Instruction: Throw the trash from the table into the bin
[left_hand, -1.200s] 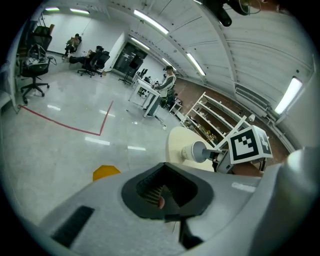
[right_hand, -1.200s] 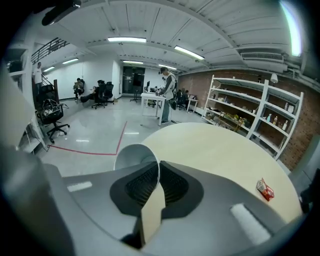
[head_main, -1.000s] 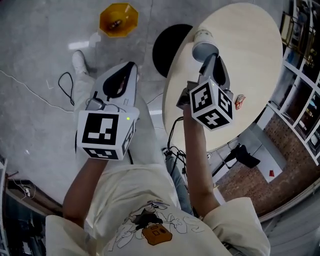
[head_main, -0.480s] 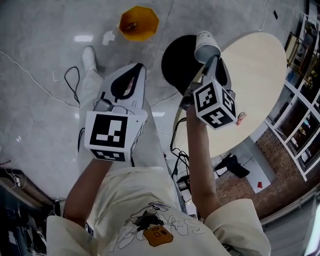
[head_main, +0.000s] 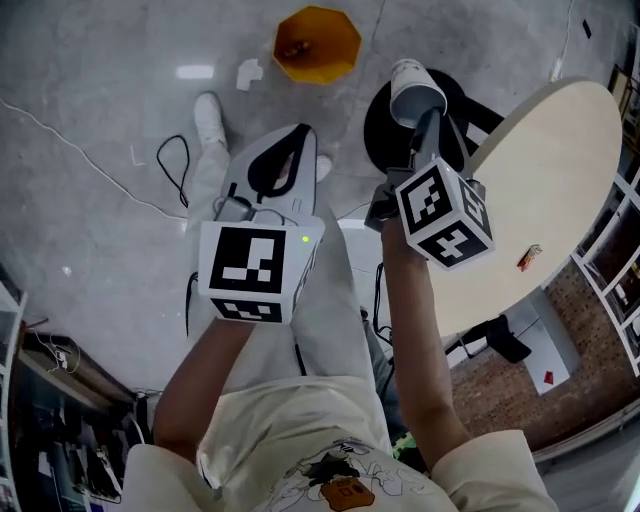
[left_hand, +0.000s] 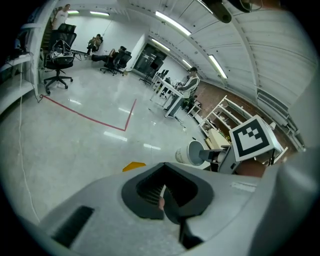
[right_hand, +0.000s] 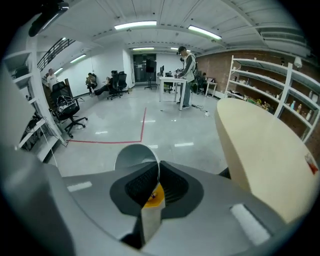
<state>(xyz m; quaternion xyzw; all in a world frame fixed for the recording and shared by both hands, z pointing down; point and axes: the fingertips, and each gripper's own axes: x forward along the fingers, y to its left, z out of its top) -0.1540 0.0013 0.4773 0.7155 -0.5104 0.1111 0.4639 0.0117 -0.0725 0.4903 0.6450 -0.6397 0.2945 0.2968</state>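
Observation:
An orange bin (head_main: 317, 44) stands on the grey floor, with something small inside. My right gripper (head_main: 424, 122) is shut on the rim of a white paper cup (head_main: 415, 92), which hangs above the black table foot (head_main: 470, 108), short of the bin. In the right gripper view the cup (right_hand: 137, 157) sticks out past the jaws, and the bin (right_hand: 154, 196) shows through their gap. My left gripper (head_main: 283, 165) hovers left of it, shut on a small reddish scrap (left_hand: 161, 201). The left gripper view shows the cup (left_hand: 192, 152) and a sliver of the bin (left_hand: 134, 165).
The round pale table (head_main: 560, 170) lies to the right with a small red-and-white wrapper (head_main: 529, 257) on it. A crumpled white paper (head_main: 249, 72) lies on the floor beside the bin. Cables (head_main: 170, 160) run over the floor by my white shoe (head_main: 209, 120). Shelves line the right wall.
Both grippers have sunk and moved away from the table toward the bin. The cup, earlier over the table's edge, now hangs over the table foot. The grips have not changed.

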